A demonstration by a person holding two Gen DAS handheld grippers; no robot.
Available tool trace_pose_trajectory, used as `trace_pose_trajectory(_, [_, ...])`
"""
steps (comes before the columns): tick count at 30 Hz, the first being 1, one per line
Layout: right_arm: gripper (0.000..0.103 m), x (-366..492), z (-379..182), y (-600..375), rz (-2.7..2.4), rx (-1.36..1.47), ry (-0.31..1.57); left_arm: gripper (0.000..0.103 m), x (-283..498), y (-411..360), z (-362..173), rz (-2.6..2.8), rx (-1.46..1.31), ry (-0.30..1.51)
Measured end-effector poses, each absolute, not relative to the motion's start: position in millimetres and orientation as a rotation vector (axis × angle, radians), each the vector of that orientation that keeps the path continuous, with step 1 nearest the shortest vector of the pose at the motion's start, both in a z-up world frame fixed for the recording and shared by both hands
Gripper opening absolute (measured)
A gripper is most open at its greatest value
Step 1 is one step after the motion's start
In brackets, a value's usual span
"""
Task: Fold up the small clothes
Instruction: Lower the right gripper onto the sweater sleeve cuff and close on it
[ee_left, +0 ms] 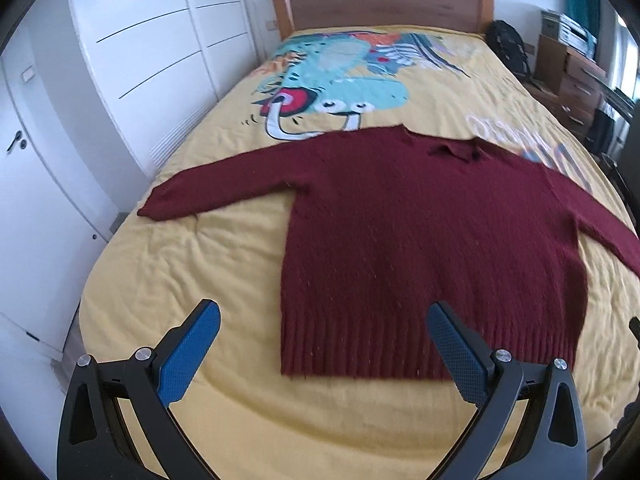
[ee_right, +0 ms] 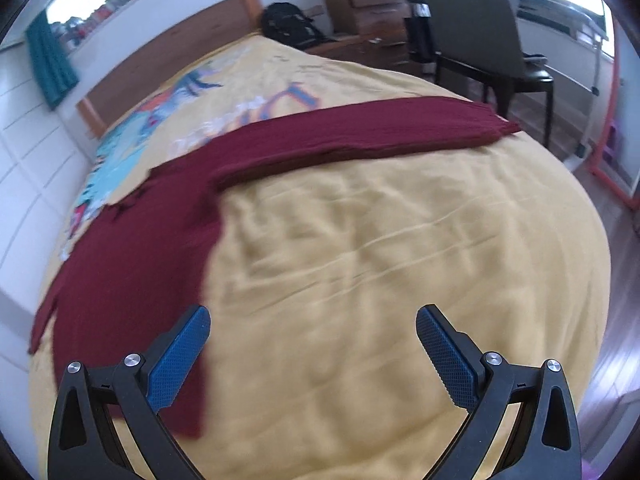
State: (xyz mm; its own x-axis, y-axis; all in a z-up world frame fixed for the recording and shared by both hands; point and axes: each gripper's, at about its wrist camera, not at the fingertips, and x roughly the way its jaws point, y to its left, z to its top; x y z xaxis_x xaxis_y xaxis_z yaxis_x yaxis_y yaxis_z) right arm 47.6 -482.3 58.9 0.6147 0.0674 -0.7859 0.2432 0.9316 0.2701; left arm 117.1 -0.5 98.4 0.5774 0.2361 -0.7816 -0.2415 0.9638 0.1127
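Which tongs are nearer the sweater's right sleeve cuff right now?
Right, probably. The right tongs face the sweater side below that cuff; the left tongs hover at the hem, cuff out of frame.

I can't read a single word, number or brand mark in either of my wrist views. The one thing that looks like writing is the big pale lettering (ee_left: 532, 140) printed on my yellow bedspread (ee_left: 224, 264). From my left wrist it sits at about two o'clock, half hidden by the maroon sweater (ee_left: 420, 240) lying over it. From my right wrist the same lettering (ee_right: 240, 114) lies at roughly eleven o'clock. It is smeared and stretched there, so I can't make out any letters.
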Motion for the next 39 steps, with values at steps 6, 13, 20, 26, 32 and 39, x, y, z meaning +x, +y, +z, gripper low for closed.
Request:
trace_pose_trajectory(6, [0.103, 76.8, 36.0, -521.8, -0.169, 0.394, 0.943, 0.102, 135.0, -0.6, 93.6, 0.281, -0.031, 0.933])
trace_pose_trajectory(13, [0.103, 101.6, 16.4, -576.9, -0.237, 0.491, 0.945, 0.102, 154.5, -4.1, 83.0, 0.240, -0.063, 1.013])
trace_pose_trajectory(20, [0.103, 131.5, 0.4, -645.6, -0.272, 0.647, 0.921, 0.102, 167.2, -1.0, 78.9, 0.248, -0.072, 1.043])
trace_pose_trajectory(26, [0.102, 157.9, -9.9, -677.8, -0.270, 0.708, 0.894, 0.102, 173.3, 5.0, 71.5, 0.263, -0.088, 1.075])
trace_pose_trajectory(32, [0.094, 181.8, -16.0, -709.1, -0.298, 0.812, 0.825, 0.102, 178.6, 14.3, 67.5, 0.286, -0.089, 1.089])
trace_pose_trajectory(39, [0.039, 197.4, -27.1, -745.7, -0.351, 0.966, 0.795, 0.102, 178.3, 21.8, 58.3, 0.288, -0.099, 1.094])
